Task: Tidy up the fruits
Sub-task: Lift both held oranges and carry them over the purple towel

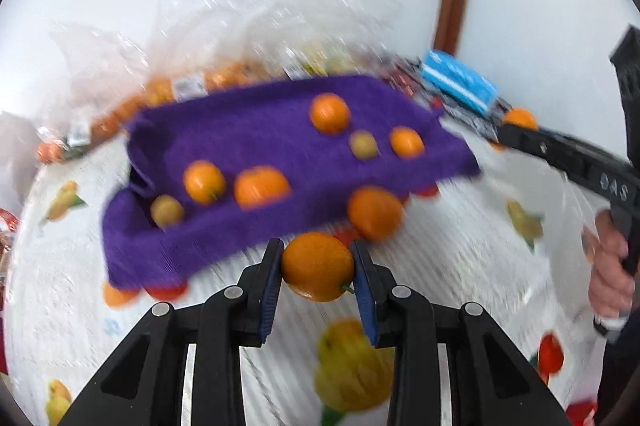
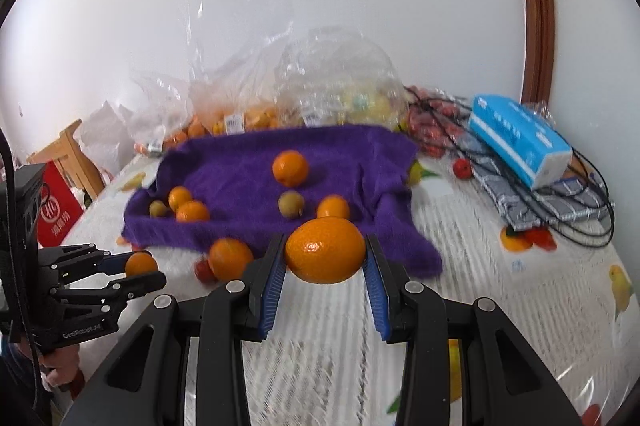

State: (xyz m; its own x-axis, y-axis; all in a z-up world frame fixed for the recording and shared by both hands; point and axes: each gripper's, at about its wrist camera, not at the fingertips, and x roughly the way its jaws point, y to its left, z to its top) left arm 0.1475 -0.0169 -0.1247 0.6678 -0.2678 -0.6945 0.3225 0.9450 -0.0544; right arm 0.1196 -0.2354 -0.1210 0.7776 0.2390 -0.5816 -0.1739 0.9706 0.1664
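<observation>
My left gripper [image 1: 317,266] is shut on an orange [image 1: 318,264], held above the table just in front of the purple towel [image 1: 280,145]. My right gripper [image 2: 325,252] is shut on a larger orange [image 2: 325,250], also near the towel's front edge [image 2: 256,185]. Several oranges [image 2: 290,167] and two small brownish-green fruits [image 2: 291,203] lie on the towel. One loose orange [image 2: 230,258] sits on the tablecloth at the towel's front edge. The left gripper also shows in the right wrist view [image 2: 136,268], low at the left. The left wrist view is motion-blurred.
Clear plastic bags of fruit [image 2: 336,85] stand behind the towel against the wall. A blue tissue pack [image 2: 520,141] lies on a striped cloth with black cables at the back right. The tablecloth [image 2: 480,266] has printed fruit. A wooden chair [image 2: 68,153] stands at left.
</observation>
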